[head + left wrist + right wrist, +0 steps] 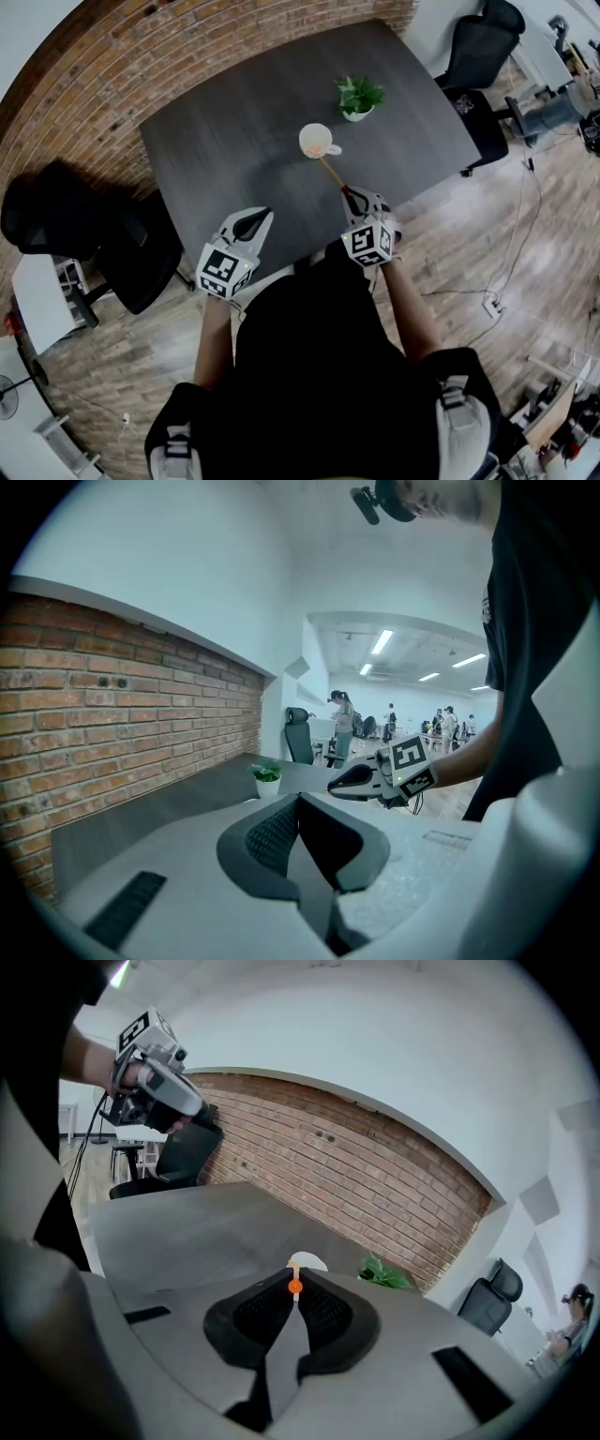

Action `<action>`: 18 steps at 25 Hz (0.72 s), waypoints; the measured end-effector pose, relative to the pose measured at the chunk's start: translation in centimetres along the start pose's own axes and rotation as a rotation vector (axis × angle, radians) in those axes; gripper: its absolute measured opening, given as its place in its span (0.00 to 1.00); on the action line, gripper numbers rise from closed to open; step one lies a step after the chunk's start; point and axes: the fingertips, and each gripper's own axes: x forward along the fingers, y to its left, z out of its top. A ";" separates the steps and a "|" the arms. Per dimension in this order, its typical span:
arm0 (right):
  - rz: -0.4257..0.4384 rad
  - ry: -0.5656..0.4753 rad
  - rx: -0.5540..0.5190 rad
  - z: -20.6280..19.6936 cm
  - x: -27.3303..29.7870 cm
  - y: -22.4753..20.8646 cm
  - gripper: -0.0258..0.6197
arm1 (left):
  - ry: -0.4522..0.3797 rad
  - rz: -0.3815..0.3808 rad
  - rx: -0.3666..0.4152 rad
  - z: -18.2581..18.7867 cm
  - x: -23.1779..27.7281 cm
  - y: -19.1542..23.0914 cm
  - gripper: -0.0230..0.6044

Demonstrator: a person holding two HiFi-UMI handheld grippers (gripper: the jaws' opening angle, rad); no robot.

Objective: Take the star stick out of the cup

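A white cup (pixel 315 139) stands on the dark table (pixel 234 122), with an orange shape at its mouth. The thin star stick (pixel 332 172) slants from the cup back to my right gripper (pixel 348 193), which is shut on its near end. In the right gripper view the stick's orange end (pixel 294 1285) shows pinched at the tips of that gripper (pixel 294 1290), with the cup (pixel 309 1262) just beyond. My left gripper (pixel 257 218) hovers over the table's near edge, shut and holding nothing; its own view shows the closed left gripper (pixel 300 803).
A small potted plant (pixel 359 97) stands just behind the cup, also seen as the plant (pixel 384 1274) and the plant (pixel 266 774). A brick wall (pixel 141 37) borders the table's far left. Black office chairs (pixel 473 56) stand at the right and left ends.
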 end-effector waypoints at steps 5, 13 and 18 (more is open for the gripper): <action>0.000 -0.023 0.009 1.2 -1.4 0.4 0.07 | -0.010 -0.015 0.008 0.3 0.2 -0.3 0.04; 0.016 -0.066 0.008 3.4 -2.3 1.3 0.07 | -0.017 -0.034 0.001 0.0 0.3 -0.6 0.04; 0.016 -0.085 0.013 3.9 -2.5 1.6 0.07 | -0.018 -0.046 -0.006 -0.2 0.6 -0.9 0.04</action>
